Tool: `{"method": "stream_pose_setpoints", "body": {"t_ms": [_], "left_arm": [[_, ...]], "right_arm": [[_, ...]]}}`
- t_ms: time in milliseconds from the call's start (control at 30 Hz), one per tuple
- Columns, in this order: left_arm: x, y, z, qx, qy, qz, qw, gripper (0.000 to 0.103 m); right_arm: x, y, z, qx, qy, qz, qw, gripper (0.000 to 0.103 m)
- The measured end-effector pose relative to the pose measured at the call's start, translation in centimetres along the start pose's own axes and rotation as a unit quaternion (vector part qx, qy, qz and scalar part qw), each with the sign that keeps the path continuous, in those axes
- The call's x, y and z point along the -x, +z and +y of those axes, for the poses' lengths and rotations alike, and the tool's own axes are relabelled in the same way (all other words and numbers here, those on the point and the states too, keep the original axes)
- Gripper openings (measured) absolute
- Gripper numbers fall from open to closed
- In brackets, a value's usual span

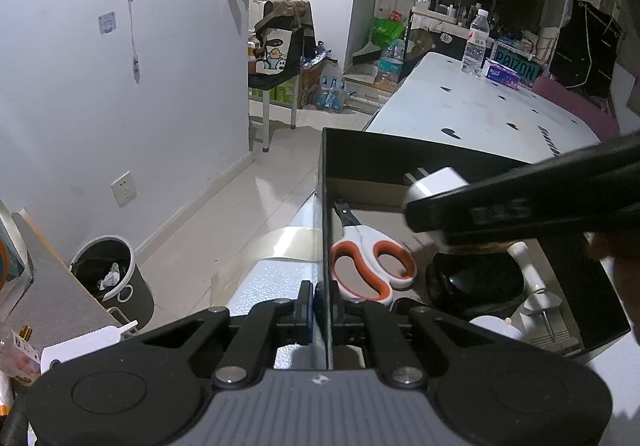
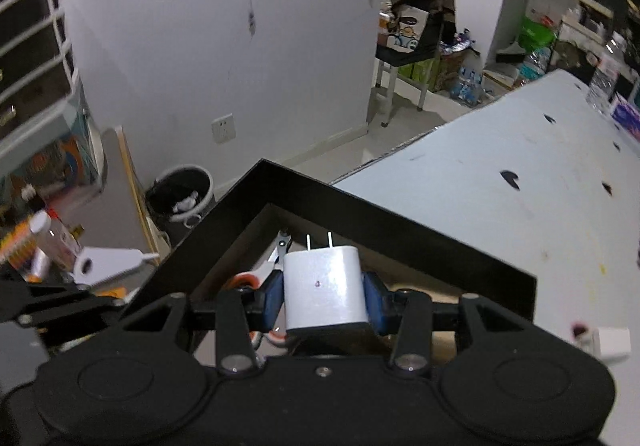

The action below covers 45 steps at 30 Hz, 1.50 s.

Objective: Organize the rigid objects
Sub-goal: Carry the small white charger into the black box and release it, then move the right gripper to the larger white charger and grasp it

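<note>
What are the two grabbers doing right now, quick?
Left gripper: closed, pinching the wall of the black box.
Right gripper: closed, holding the white charger over the box.

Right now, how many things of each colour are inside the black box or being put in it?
White and orange: 1, the scissors
White: 3, the charger plug in the right gripper, a brush-like tool, a rounded white thing
Black: 1, a round container
Total: 5 that show
</note>
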<state>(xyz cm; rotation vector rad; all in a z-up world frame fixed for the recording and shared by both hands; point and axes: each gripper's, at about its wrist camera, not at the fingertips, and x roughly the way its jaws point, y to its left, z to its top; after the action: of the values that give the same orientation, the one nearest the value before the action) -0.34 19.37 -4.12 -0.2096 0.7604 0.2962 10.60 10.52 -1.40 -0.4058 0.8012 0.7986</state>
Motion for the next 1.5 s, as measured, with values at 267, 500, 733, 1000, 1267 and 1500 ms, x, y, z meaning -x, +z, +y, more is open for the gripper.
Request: {"method": "stream_pose_setpoints", "body": {"t_ms": [267, 500, 733, 1000, 1267, 1500], "left_arm": [[-0.1, -0.1, 0.2, 0.005, -0.006, -0.003, 1.0000, 0.007], [-0.1, -0.1, 0.3, 0.006, -0.007, -0.003, 1.0000, 0.007], [-0.1, -0.1, 0.4, 0.005, -0.006, -0.002, 1.0000, 0.007], [-0.4, -0.1, 0.2, 0.001, -0.001, 0.000, 1.0000, 0.007], [-0.5, 0.0, -0.1, -0.002, 0.004, 0.003, 1.0000, 0.006], [-0.5, -0.1, -0.3, -0.006, 0.010, 0.006, 0.9999, 0.005]], "right_arm": [[0.1, 0.9, -0.1, 0.031, -0.016, -0.015, 0.999, 0.056], [2.0, 1.1, -1.3, -0.013, 0.010, -0.018, 1.000, 0.051], [3.2, -0.2, -1.8, -0.042, 0.025, -0.008, 0.999, 0.051], [4.8, -2.1, -2.1, -0.063, 0.029, 0.002, 0.998, 0.056], [6.8, -3.6, -3.0, -0.097, 0.024, -0.003, 0.995, 0.077], [8.9, -4.6, -3.4, -0.104, 0.019, -0.022, 0.994, 0.085]]}}
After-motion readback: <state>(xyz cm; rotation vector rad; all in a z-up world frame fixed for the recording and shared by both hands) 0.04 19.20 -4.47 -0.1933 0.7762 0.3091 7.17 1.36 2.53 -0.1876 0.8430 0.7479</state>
